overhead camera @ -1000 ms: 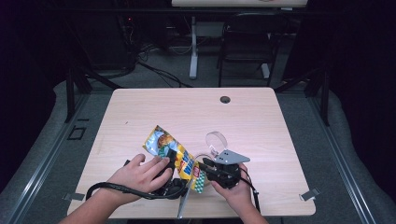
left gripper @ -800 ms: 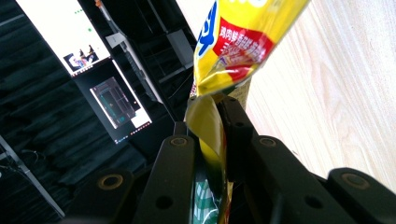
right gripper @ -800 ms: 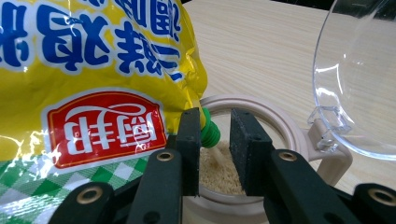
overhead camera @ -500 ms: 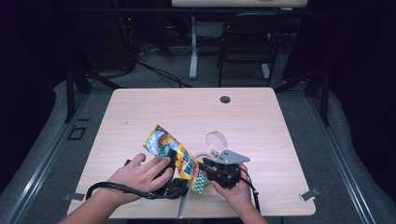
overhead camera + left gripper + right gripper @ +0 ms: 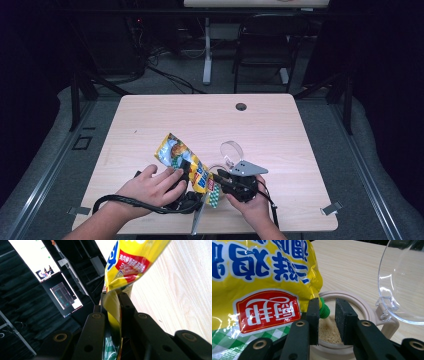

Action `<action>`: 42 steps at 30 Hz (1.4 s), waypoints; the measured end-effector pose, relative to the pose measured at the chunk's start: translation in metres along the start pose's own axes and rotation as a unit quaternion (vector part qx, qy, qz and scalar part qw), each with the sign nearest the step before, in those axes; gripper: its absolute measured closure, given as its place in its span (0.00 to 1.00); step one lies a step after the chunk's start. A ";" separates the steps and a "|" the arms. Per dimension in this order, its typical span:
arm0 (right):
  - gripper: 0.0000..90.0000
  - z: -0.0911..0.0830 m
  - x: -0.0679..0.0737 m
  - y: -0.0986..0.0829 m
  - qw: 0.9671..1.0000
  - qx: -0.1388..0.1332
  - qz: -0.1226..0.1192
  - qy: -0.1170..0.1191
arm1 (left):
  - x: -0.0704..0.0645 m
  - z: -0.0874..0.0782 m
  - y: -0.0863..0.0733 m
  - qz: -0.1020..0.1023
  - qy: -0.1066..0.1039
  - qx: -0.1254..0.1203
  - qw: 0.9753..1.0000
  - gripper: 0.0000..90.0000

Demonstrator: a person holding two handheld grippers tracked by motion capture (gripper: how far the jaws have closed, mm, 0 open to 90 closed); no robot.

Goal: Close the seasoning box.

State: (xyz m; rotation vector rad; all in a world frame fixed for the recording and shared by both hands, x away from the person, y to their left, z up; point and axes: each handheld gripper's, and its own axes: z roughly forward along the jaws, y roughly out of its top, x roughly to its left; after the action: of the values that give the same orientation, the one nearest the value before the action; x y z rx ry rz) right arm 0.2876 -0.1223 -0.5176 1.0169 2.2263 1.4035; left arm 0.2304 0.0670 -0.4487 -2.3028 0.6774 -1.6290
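High view: a yellow seasoning pouch [image 5: 184, 161] is held tilted over the near middle of the wooden table [image 5: 280, 130], its lower end turned down toward a small round jar [image 5: 218, 170] whose clear hinged lid [image 5: 231, 150] stands open. The left gripper [image 5: 186, 176] is seen under the person's left hand at the pouch's lower part; the right gripper [image 5: 222, 176], with its grey plate on top, is held just beside the jar. A black cable trails across the near table edge.

Left gripper view: the left gripper [image 5: 112, 312] is pressed together on a fold of the pouch [image 5: 130, 262], which is pinched edge-on between the two black jaws. Wood grain is seen to the right.

Right gripper view: the jaws of the right gripper [image 5: 326, 315] stand slightly parted, with nothing gripped. Just behind the gap, a green spout [image 5: 323, 310] on the pouch [image 5: 262, 285] is seen over the jar [image 5: 362, 312], in which tan granules [image 5: 328, 331] lie. The clear lid [image 5: 404, 282] is raised at right.
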 end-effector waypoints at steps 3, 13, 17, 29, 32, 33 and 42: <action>0.82 0.000 0.000 0.000 1.000 0.000 0.000 -0.001 | 0.001 -0.001 0.001 0.004 0.004 0.001 1.000 0.94; 0.82 -0.001 0.000 0.000 1.000 -0.001 0.001 -0.002 | 0.003 -0.001 0.002 0.008 0.006 0.000 1.000 0.94; 0.82 0.000 0.000 0.000 1.000 -0.001 0.002 -0.002 | 0.003 -0.001 0.002 0.008 0.005 0.000 1.000 0.94; 0.82 0.000 0.000 0.000 1.000 -0.002 0.003 -0.002 | 0.003 -0.002 0.002 0.006 0.005 -0.001 1.000 0.94; 0.82 0.000 0.000 0.000 1.000 -0.002 0.003 -0.002 | 0.003 -0.002 0.002 0.006 0.004 -0.001 1.000 0.94; 0.82 0.000 0.001 0.000 1.000 -0.001 0.004 -0.003 | 0.003 -0.002 0.003 0.007 0.004 -0.001 1.000 0.94; 0.82 0.000 0.001 0.000 1.000 -0.001 0.005 -0.003 | 0.003 -0.003 0.003 0.011 0.005 0.000 1.000 0.94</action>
State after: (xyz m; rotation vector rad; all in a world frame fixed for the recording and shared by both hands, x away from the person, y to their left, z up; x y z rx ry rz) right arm 0.2868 -0.1223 -0.5175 1.0316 2.2180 1.4047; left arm 0.2274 0.0628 -0.4463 -2.2807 0.7011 -1.6308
